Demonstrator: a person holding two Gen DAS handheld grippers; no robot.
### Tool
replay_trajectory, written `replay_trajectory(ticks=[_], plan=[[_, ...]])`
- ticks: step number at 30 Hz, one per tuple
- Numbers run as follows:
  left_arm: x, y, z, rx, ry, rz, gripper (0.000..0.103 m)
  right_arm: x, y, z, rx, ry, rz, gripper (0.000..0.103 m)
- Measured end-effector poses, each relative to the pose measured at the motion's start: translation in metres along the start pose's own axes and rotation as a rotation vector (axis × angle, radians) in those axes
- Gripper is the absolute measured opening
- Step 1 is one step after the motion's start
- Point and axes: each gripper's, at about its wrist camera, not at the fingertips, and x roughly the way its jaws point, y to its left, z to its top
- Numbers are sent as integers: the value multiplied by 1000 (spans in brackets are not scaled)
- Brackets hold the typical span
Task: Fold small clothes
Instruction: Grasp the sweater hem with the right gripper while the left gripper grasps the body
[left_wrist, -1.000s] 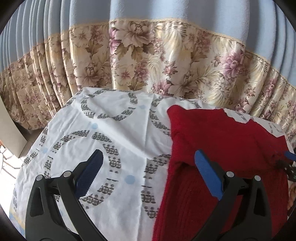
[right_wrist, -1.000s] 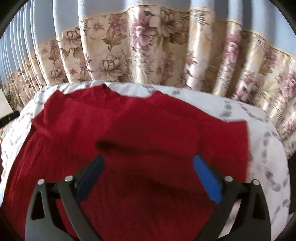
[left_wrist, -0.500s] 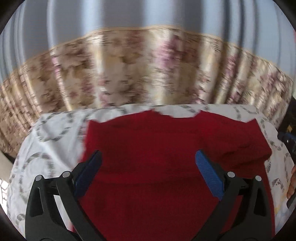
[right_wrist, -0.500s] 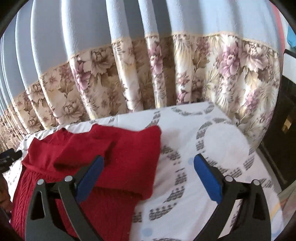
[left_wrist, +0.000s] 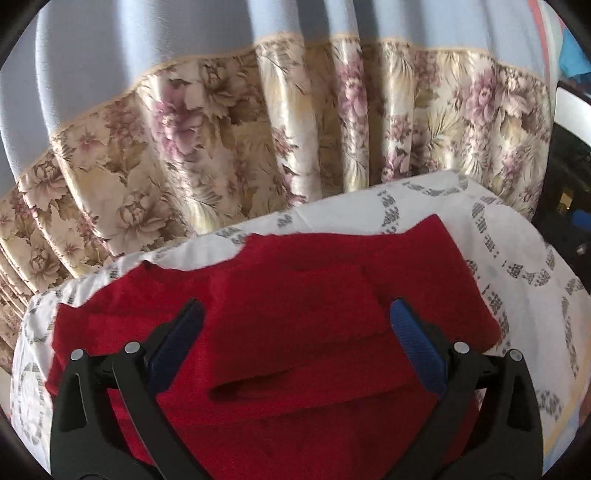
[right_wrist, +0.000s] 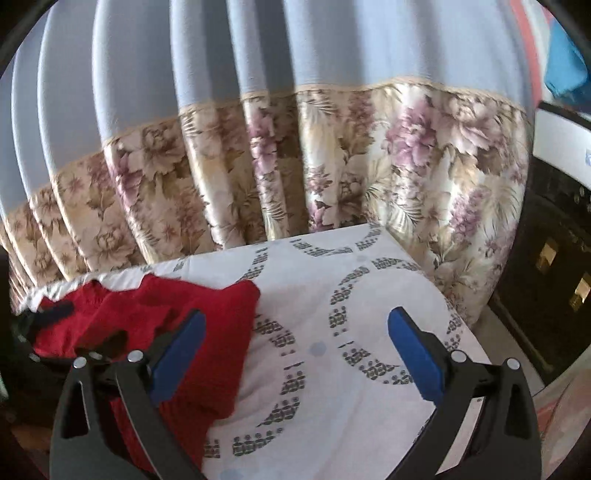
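Left gripper (left_wrist: 295, 328) spread wide, holding nothing, poised directly over red sweater (left_wrist: 295, 317); right gripper (right_wrist: 295, 338) equally wide and empty | sweater on patterned sheet (right_wrist: 332, 295), lying toward right gripper's left, long axis apparently crosswise; left gripper nearer | floral curtain (right_wrist: 332, 177) behind; no legible writing

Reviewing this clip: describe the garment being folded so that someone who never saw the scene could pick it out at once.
Start at the floral curtain at the back; in front of it is a table under a white cloth with grey ring patterns. On that cloth lies the red knit sweater, sleeves folded across its body. It is the only garment there and the only solid red thing against the pale print.
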Motion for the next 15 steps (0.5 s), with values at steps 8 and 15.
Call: replay_trajectory(ticks=[8, 15], plan=[[36, -11, -10, -37, 113, -17, 68, 5, -7, -1, 23, 11, 11, 99], [30, 11, -7, -99, 102, -52, 22, 8, -4, -5, 12, 24, 10, 99]])
